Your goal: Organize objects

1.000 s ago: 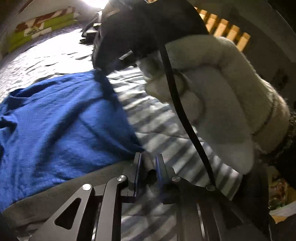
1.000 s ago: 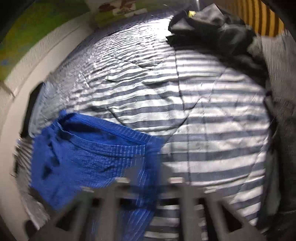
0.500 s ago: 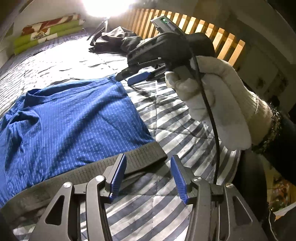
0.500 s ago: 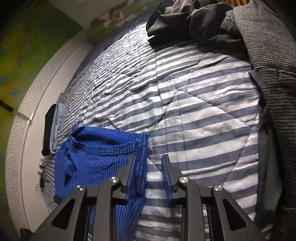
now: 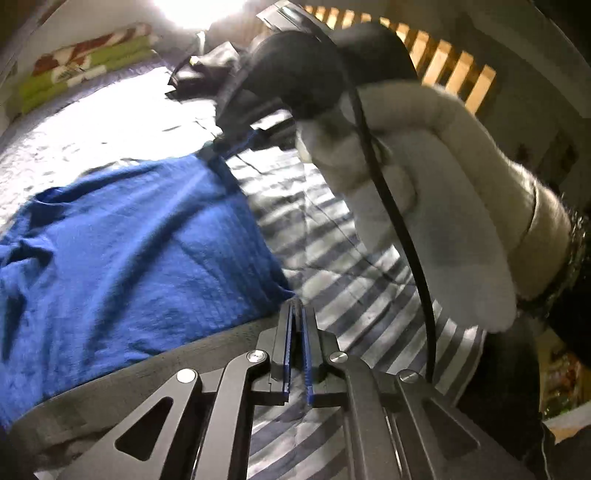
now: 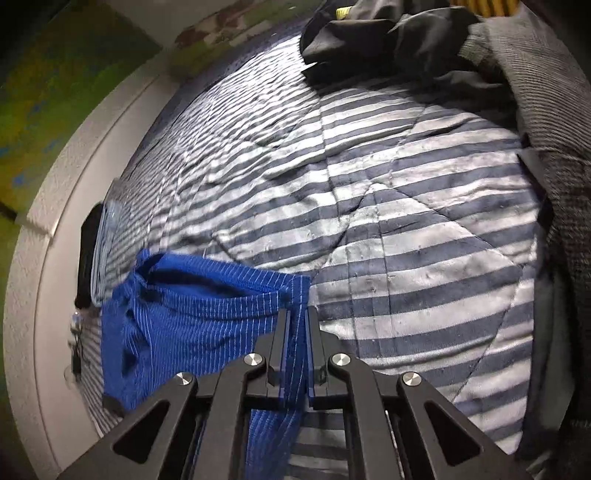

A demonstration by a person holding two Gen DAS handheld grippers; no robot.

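**Item: blue pinstriped shorts, soft knit, grey waistband**

Location: the blue shorts [image 5: 140, 243] lie on the striped quilt [image 6: 406, 229] of the bed, partly flat, partly lifted where I hold them.

Grips: my left gripper [image 5: 297, 314] has just closed, after opening wide, at the corner where the grey waistband [image 5: 207, 347] ends. The pads stand almost together with only a thin edge between them, and I judge that to be the band. My right gripper [image 6: 295, 314] has likewise just closed, and a fold of the blue cloth runs visibly between its pads and hangs below them. In the left view my gloved right hand [image 5: 424, 184] carries that gripper above the far hem.

Handling, as I judge it: light, limp and thin, with no stiffness outside the waistband. It will sag and bunch between the two holds and drape wherever it is unsupported. It is not fragile and not slippery, though a shallow pinch on one layer could pull free.

Where to hold: the waistband and the hemmed edges, which are thicker and take a pinch best. Opposite corners keep it spread.

Nearby: dark clothing [image 6: 388, 33] heaped at the far end of the quilt, well apart.
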